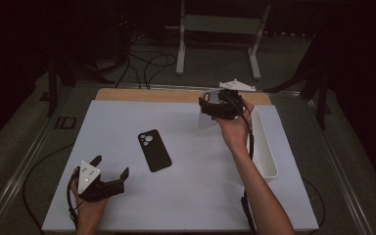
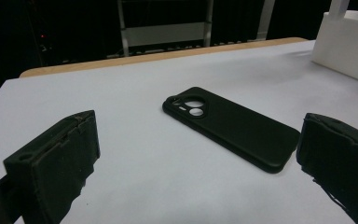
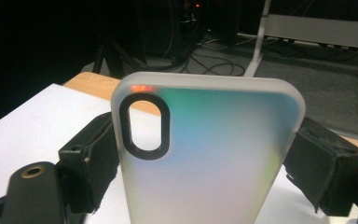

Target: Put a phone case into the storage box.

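A black phone case [image 1: 154, 150] lies flat with its back up in the middle of the white mat [image 1: 186, 196]; in the left gripper view the black case [image 2: 233, 126] sits just ahead, between the jaws. My left gripper [image 1: 111, 165] rests near the front left of the mat, open and holding nothing. At the back right my right gripper [image 1: 215, 105] is raised above the mat, shut on a frosted translucent phone case [image 1: 206, 120]. In the right gripper view the frosted case [image 3: 205, 154] stands upright, camera cutout at top left, with the pads [image 3: 91, 158] pressing its two long edges.
A long white tray [image 1: 267, 147] lies along the mat's right edge, just right of my right forearm. The wooden table edge [image 1: 127, 94] shows beyond the mat. A white stand [image 1: 220, 24] and cables are on the floor behind the table.
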Motion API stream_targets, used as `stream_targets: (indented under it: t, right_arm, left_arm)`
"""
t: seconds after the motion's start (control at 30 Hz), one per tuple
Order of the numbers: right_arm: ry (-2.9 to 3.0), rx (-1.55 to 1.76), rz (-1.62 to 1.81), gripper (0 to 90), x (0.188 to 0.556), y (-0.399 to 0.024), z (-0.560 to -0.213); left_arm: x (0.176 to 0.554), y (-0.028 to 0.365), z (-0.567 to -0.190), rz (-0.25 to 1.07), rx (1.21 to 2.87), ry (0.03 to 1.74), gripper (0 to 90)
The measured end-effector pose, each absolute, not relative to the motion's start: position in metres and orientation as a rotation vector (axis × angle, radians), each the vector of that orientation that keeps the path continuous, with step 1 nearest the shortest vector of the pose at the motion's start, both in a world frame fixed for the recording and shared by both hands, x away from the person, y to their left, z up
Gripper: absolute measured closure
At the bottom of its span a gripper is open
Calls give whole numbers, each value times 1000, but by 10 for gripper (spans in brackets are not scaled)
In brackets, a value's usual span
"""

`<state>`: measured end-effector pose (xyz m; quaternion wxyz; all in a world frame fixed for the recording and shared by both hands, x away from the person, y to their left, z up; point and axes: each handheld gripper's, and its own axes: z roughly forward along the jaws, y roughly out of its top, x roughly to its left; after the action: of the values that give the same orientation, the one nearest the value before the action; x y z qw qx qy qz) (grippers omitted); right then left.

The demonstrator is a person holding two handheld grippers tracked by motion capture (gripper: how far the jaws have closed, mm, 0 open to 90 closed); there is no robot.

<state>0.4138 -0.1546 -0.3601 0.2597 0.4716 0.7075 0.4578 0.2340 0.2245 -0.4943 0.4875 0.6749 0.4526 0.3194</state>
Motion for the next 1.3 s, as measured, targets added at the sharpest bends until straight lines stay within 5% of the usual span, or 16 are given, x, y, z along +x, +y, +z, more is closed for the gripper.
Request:
stream_targets:
  t: [1.3]
  right_arm:
    - [1774, 1391, 1082, 164, 445, -216, -346]
  left_arm:
    - [234, 225, -495, 773, 1632, 1105, 0]
